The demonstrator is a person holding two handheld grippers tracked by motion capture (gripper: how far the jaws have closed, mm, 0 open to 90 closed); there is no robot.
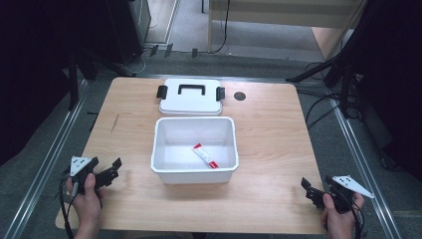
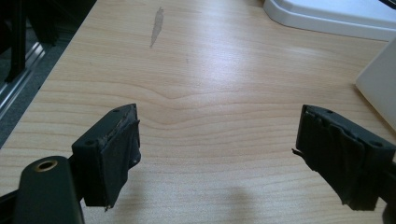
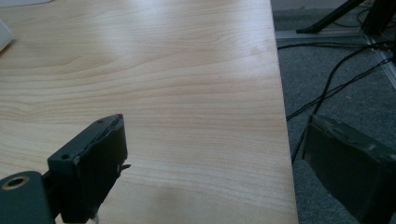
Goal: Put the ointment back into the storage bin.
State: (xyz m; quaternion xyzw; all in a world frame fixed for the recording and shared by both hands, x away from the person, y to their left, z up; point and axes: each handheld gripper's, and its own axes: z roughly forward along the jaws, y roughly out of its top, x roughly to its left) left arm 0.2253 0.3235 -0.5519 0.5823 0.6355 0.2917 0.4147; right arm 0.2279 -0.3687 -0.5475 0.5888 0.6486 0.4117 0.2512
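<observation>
Red-and-white sachet flat inside open white bin, mid-bench. Likely light, thin, slippery; best pinched at one end. Left gripper and right gripper: fingers spread wide, empty. Lid behind.

One white bin, one lid, one red-white sachet, two grippers.

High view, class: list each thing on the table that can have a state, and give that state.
White box: open, lid off, upright.
Lid: off, flat on the table behind the box, latches out.
Red-and-white packet: lying flat inside the box.
Left hand-held gripper: open, holding nothing.
Right hand-held gripper: open, holding nothing.
</observation>
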